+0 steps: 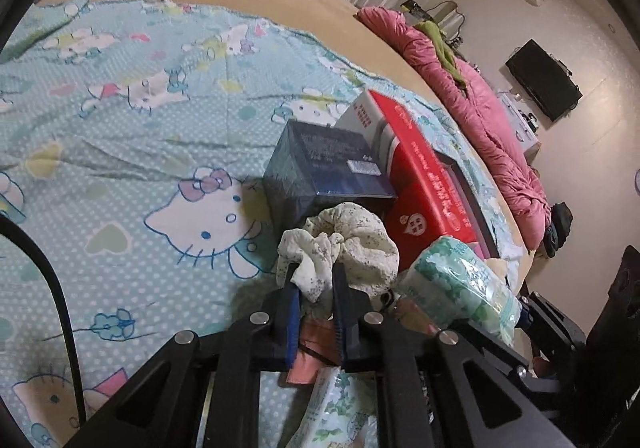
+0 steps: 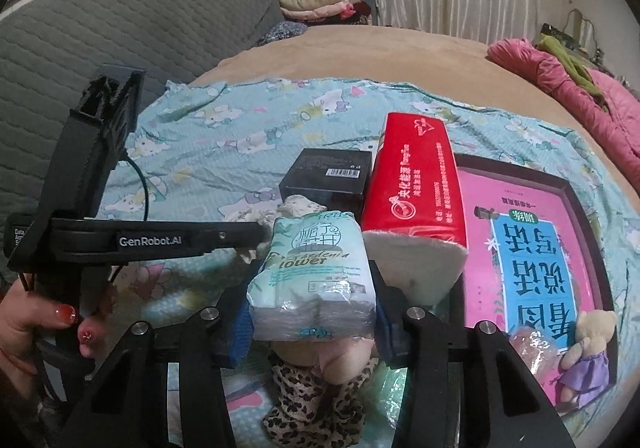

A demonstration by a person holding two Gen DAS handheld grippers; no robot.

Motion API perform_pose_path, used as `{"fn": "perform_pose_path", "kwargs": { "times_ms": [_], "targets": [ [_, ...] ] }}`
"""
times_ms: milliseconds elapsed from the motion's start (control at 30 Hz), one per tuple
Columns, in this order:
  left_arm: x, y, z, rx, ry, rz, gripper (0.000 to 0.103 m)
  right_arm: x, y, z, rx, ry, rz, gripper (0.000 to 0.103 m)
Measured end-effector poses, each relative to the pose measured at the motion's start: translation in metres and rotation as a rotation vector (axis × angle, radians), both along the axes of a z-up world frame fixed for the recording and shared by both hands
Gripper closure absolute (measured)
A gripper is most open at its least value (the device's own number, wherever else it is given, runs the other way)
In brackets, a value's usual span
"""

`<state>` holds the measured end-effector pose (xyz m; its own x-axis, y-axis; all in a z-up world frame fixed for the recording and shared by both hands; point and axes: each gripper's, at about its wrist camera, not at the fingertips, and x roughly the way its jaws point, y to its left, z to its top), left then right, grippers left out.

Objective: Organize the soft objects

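Boxes (image 1: 332, 163) crowd ahead; left gripper (image 1: 314, 280) pinches cloth (image 1: 344, 244), right gripper (image 2: 312, 312) clamps tissue pack (image 2: 316, 272).

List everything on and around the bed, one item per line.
Speckled cloth bundle: one, cream with dark flecks, pinched in the left jaws.
Green tissue pack: one, pale green and white, held in the right jaws.
Red tissue pack: one, red, behind the green pack.
Dark box: one, black, left of the red pack.
Pink book: one, pink and blue cover, in a dark tray.
Teddy bear: one, tan, purple dress, on the tray.
Leopard-print cloth: one, below the right gripper.
Hello Kitty sheet: one, light blue, covering the bed.
Pink quilt: one, far bed edge.
Folded clothes: one stack, by the curtain.
Left gripper: one, black.
Right gripper: one, black.
Hand: one, red nails.
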<state>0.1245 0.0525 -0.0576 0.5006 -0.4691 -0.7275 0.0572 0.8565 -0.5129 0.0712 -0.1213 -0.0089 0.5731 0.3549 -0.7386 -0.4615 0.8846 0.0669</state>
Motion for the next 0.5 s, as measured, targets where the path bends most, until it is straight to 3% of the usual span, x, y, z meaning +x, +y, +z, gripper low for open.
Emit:
{"fn": "perform_pose_path", "kwargs": {
  "times_ms": [500],
  "targets": [
    [-0.024, -0.01, 0.049, 0.085, -0.104, 0.018, 0.089, -0.01, -0.02, 0.028, 0.071, -0.047, -0.026, 0.054]
  ]
}}
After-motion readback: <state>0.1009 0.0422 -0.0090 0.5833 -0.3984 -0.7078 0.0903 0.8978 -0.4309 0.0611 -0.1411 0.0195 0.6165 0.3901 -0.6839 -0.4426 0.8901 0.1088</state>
